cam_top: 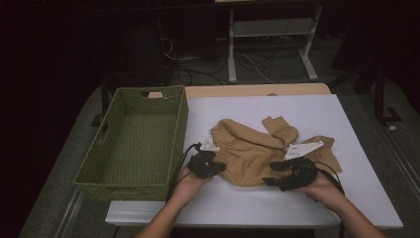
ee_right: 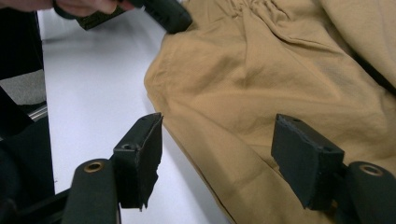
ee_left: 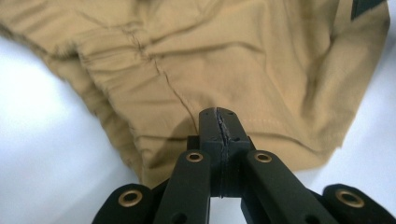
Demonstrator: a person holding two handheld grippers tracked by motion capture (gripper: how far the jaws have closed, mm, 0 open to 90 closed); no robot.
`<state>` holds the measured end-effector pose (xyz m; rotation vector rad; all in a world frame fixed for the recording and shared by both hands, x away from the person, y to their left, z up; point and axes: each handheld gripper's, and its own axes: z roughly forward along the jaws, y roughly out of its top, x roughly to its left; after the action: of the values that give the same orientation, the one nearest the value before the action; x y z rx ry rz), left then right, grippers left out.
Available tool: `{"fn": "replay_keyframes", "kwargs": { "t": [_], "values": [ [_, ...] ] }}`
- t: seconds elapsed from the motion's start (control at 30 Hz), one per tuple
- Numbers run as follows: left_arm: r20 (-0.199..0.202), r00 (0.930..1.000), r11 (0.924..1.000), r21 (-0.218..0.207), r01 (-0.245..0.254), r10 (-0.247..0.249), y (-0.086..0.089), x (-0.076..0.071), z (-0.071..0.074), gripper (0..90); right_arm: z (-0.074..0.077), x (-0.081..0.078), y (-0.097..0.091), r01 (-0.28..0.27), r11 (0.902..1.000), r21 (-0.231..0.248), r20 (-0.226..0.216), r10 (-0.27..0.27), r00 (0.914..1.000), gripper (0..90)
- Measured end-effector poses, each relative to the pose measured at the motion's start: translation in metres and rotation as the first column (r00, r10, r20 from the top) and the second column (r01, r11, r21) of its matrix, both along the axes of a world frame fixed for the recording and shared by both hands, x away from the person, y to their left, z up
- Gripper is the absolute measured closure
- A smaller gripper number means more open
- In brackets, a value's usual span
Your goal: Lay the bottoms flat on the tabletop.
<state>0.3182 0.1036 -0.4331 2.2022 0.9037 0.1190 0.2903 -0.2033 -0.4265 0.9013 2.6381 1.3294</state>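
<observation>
A crumpled tan garment (cam_top: 250,148) lies in the middle of the white table (cam_top: 307,198). My left gripper (cam_top: 218,166) rests at the garment's left edge. In the left gripper view its jaws are pressed together just above the tan cloth (ee_left: 243,60), and I see no fabric between them (ee_left: 219,125). My right gripper (cam_top: 270,174) sits at the garment's near right edge. Its jaws stand open (ee_right: 219,158) and straddle the hem of the cloth (ee_right: 280,79) without pressing on it. The left gripper (ee_right: 163,14) also shows at the top of the right gripper view.
A green woven basket (cam_top: 133,144) with nothing in it stands at the table's left side, close to my left hand. Bare white tabletop lies in front of and to the right of the garment. Cables and a white frame (cam_top: 267,44) sit on the floor beyond.
</observation>
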Motion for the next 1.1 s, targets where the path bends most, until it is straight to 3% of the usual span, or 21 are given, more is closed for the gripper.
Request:
{"fn": "replay_keyframes", "kwargs": {
  "t": [0.33, 0.6, 0.77, 0.97, 1.1],
  "values": [
    [-0.002, 1.0000, 1.0000, 0.003, -0.009, 0.009, 0.000, -0.005, -0.011, 88.4, 0.001, 0.000, -0.001, 0.004, 1.0000, 0.002, 0.002, -0.004, 1.0000, 33.7],
    [0.047, 0.9989, 0.9985, -0.054, -0.006, 0.009, 0.003, -0.018, 0.001, 52.9, 0.005, 0.002, -0.006, 0.018, 0.9998, 0.009, 0.012, -0.018, 0.9998, 33.7],
    [0.073, 0.9973, 0.9970, -0.077, 0.006, 0.000, 0.007, -0.030, 0.005, 39.1, 0.007, 0.005, -0.009, 0.030, 0.9995, 0.013, 0.018, -0.030, 0.9994, 33.8],
    [0.100, 0.9944, 0.9969, -0.067, 0.041, -0.034, 0.004, -0.044, 0.003, 25.5, 0.010, 0.012, -0.013, 0.052, 0.9986, 0.013, 0.029, -0.052, 0.9982, 34.1],
    [0.115, 0.9926, 0.9965, -0.069, 0.047, -0.039, 0.001, -0.043, 0.003, 17.3, 0.015, 0.018, -0.016, 0.077, 0.9969, 0.018, 0.037, -0.078, 0.9963, 35.0]
  ]
}}
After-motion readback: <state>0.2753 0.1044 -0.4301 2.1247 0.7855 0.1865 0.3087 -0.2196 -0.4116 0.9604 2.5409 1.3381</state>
